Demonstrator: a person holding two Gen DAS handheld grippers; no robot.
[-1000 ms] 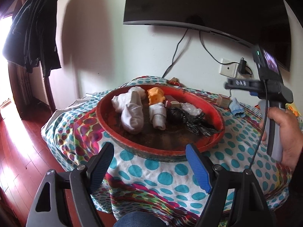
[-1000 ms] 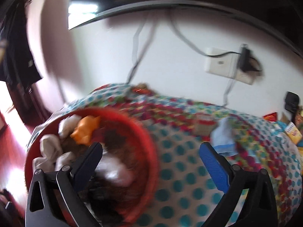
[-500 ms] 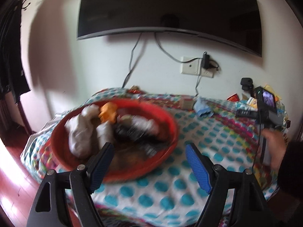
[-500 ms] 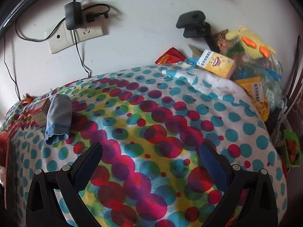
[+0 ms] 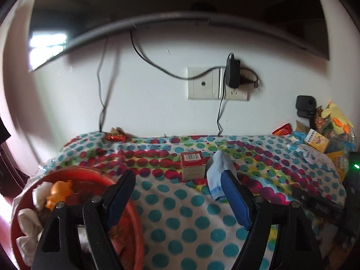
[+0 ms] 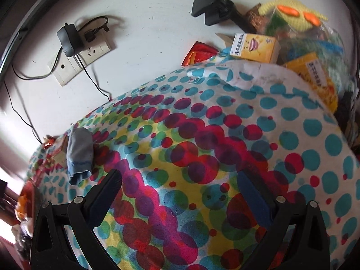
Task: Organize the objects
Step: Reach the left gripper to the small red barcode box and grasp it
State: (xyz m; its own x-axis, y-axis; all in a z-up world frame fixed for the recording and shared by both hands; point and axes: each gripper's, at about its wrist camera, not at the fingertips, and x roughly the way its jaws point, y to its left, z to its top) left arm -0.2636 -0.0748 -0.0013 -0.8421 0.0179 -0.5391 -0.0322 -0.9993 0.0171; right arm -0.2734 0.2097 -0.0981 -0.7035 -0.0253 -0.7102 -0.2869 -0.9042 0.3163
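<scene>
A small red and beige box (image 5: 192, 165) stands on the dotted tablecloth (image 5: 180, 220), with a light blue sock (image 5: 216, 175) lying right beside it. My left gripper (image 5: 177, 193) is open and empty, hovering short of both. A red basin (image 5: 132, 229) at the lower left holds white socks (image 5: 27, 222) and an orange toy (image 5: 59, 192). My right gripper (image 6: 180, 193) is open and empty above bare cloth (image 6: 202, 157); the blue sock (image 6: 79, 151) lies to its far left.
Yellow cartons (image 6: 254, 47), a red snack packet (image 6: 198, 52) and a yellow knitted toy (image 6: 292, 11) pile up at the table's right back. A wall socket with a charger (image 5: 232, 74) and a TV hang above. A black stand (image 6: 216, 6) is by the wall.
My left gripper has swung right and closer, so the box and blue sock are now ahead and the basin has slid to the lower left. My right gripper has tilted and moved slightly closer to the cloth.
</scene>
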